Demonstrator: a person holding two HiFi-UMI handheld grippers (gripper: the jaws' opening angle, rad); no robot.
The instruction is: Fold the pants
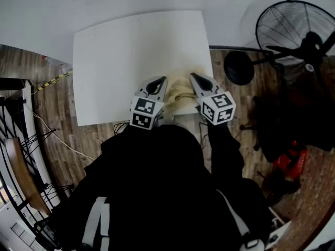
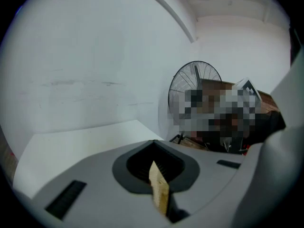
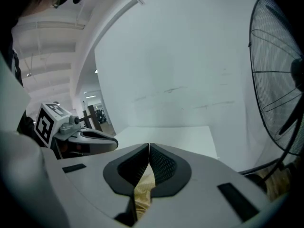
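Beige pants (image 1: 180, 92) lie bunched at the white bench's (image 1: 120, 51) near edge. The left gripper (image 1: 161, 80) and right gripper (image 1: 193, 78) each clench fabric. Folding seems barely begun, though the view is poor.

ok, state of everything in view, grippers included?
pants: bunched at the table's near edge, pinched at two spots
left gripper: shut on pants
right gripper: shut on pants
table: pants on its near edge
fan: upright, spinning or not can't tell
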